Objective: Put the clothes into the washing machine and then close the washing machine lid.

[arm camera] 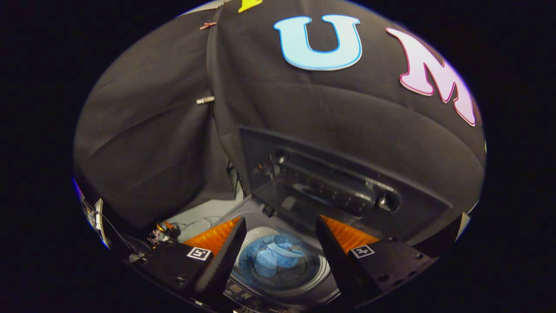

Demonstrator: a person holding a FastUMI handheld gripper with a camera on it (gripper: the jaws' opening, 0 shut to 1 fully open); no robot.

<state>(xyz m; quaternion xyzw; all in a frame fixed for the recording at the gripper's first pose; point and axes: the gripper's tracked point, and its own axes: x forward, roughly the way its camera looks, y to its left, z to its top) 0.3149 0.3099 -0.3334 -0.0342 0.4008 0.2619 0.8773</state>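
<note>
A top-loading washing machine [256, 217] stands below and just ahead of my fingers. Its dark glass lid [330, 182] is raised upright behind the drum, leaning toward the booth wall. Blue clothes [276, 258] lie inside the round drum, seen between my two fingers. My gripper [280, 226] hangs above the drum opening, open, with nothing between the fingers. The machine's control panel [243, 293] shows along the near rim, partly hidden by the left finger.
Black cloth booth walls close in behind and to the left of the machine. Cables and small clutter [163, 232] lie on the pale floor left of the machine. A clip [205, 100] holds the cloth seam.
</note>
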